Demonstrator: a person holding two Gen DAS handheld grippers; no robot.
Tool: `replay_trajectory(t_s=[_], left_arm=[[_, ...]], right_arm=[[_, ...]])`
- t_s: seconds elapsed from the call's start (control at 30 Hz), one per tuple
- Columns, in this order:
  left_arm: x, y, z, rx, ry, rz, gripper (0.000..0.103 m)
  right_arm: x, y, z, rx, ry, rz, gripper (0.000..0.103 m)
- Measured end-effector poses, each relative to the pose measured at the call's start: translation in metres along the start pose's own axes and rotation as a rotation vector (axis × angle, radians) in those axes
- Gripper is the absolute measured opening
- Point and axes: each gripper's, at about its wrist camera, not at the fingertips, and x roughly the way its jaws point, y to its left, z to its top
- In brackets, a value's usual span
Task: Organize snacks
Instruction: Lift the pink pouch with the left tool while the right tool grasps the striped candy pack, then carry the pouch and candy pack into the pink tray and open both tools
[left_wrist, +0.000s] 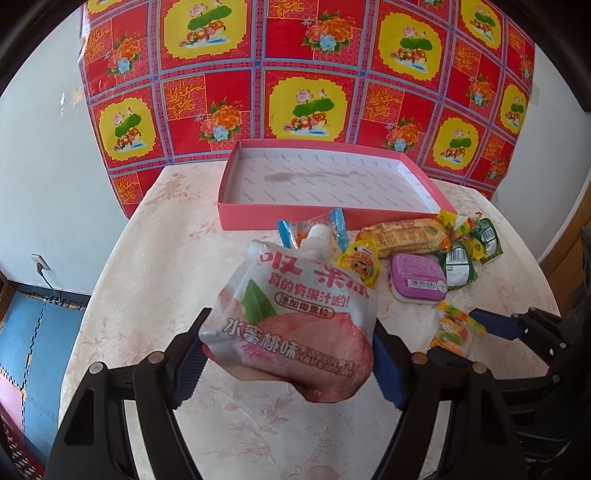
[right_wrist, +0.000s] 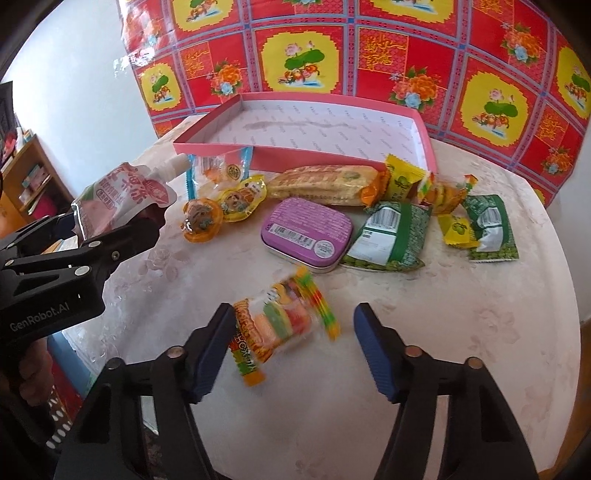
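Nearest to the right wrist camera, the right gripper (right_wrist: 293, 347) stands over a colourful candy packet (right_wrist: 284, 325) that lies on the table (right_wrist: 424, 350); its jaws are on both sides of the packet, and the left pad seems to touch it while the right pad is apart, so it does not hold the packet yet. The left gripper (left_wrist: 288, 354) is closed on a peach jelly pouch (left_wrist: 291, 314) and holds it above the table. Further away lie a purple tin (right_wrist: 306, 232), green packets (right_wrist: 391, 236) and a long biscuit pack (right_wrist: 325, 184). Farthest is the empty pink box (left_wrist: 325, 218). I judge that this is the picking step; next, the right jaws must close fully, and both snacks go to the box.
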Motion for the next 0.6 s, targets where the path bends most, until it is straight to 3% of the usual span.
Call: replay_trajectory(t_s=[0.2,0.6], left_arm=[[0.001,0.000,0.002,-0.002,0.004,0.006,0.080],[-0.005,-0.001,0.012,-0.022,-0.001,-0.010,0.080]], right_arm=[[0.002,-0.002,-0.002,0.011,0.004,0.017,0.038],[-0.013,-0.011,0.004,0.017,-0.059,0.032,0.036]])
